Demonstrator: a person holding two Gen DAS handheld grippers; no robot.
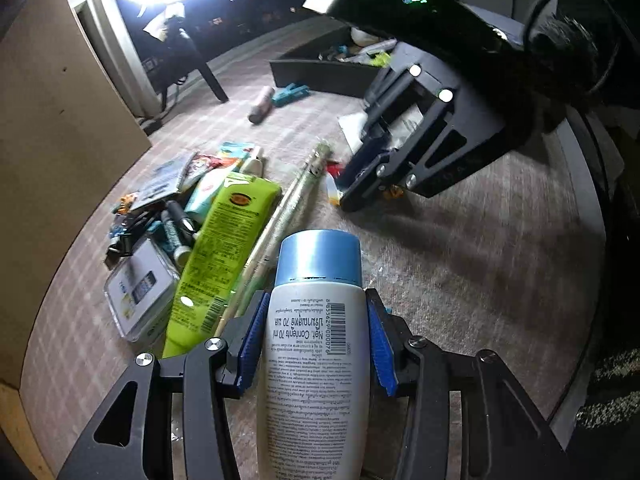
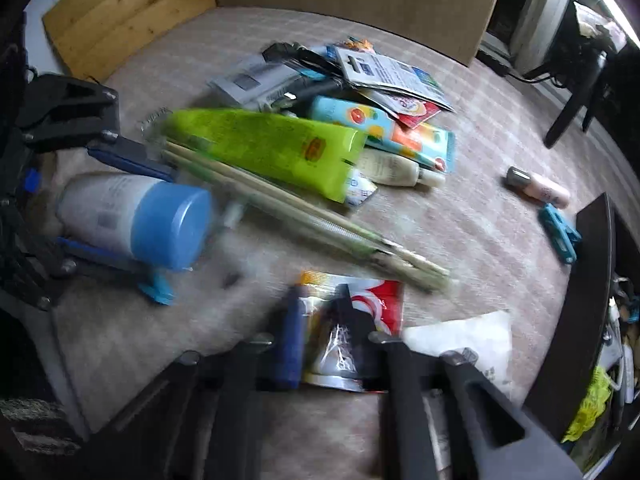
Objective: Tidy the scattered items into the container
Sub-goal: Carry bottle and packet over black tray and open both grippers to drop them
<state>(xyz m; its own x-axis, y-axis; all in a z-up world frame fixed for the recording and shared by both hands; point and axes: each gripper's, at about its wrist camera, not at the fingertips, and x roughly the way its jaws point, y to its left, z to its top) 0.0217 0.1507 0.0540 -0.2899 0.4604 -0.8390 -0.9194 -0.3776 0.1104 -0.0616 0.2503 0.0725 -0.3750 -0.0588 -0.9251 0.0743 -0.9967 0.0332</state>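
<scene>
The white bottle (image 1: 316, 344) with a blue cap (image 1: 320, 256) sits lengthwise between the left gripper's (image 1: 316, 344) blue pads (image 1: 250, 344), which press on its body from both sides, the cap end sticking out past the fingertips. Its back label faces the left wrist camera, upside down: "Net. Contents 70 ml" can be read, with a line of Thai script beside it and a barcode; the finer print is too small to make out. In the right wrist view the same bottle (image 2: 132, 216) shows at the left, clamped in the left gripper (image 2: 116, 208) above the cloth. The right gripper (image 2: 326, 320) has its jaws drawn close on a red and white sachet (image 2: 352, 312), which lies between them; motion blur hides whether the pads truly pinch it, and its lettering cannot be read. Just beside that sachet lies a white packet (image 2: 472, 336). Beyond, on the checked cloth (image 1: 460, 264), a heap holds a lime-green tube (image 1: 224, 240) with a round emblem, wrapped chopsticks (image 1: 280, 220), a small clear box (image 1: 140, 292) and printed pouches (image 2: 392, 72). Farther off lie a pink-capped bottle (image 2: 540, 188) and a teal clip (image 2: 558, 236), near the dark container (image 1: 316, 72), which already holds several items.
</scene>
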